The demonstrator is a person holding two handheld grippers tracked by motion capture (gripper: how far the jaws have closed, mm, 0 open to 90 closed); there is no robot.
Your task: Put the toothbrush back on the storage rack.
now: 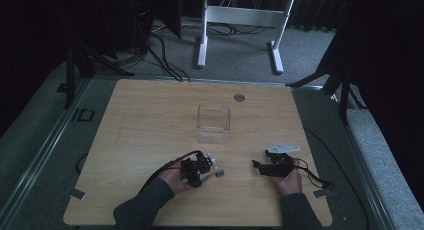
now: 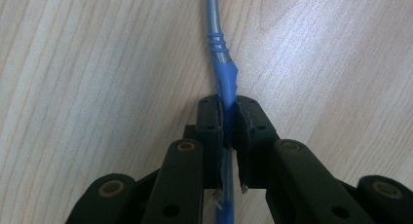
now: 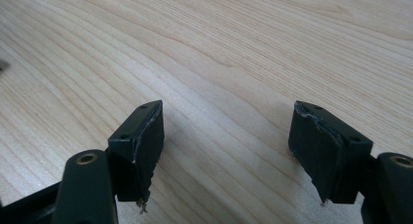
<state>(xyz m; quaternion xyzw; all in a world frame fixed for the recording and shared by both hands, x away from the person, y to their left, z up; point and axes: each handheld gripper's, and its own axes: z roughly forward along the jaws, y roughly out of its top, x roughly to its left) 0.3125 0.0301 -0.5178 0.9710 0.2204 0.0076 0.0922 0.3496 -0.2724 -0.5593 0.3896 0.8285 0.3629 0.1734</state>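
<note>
Tightly pinched low over the wooden table (image 1: pixel 150 120), near its front edge: blue cable (image 2: pixel 217 34) clamped at its moulded blue sleeve between the pads of the left gripper (image 2: pixel 229 112), jaws closed down to the sleeve's own thickness, the grey-blue cord running on ahead across the wood and a short tail showing behind the pads. Likely to slip or twist out of so narrow a hold if lifted fast, being thin, round and smooth, and caught only near the pads' forward edges; apt also to drag or snag along the table if pulled rather than raised; liable to swing wide of the clear box (image 1: pixel 214 108), well apart toward the table's middle, if carried there. Over to the right, right gripper (image 3: pixel 226 131) spread wide, holding nothing, touching nothing visible, low above bare wood, well apart from the cable and too far off to help with a failing pinch
</note>
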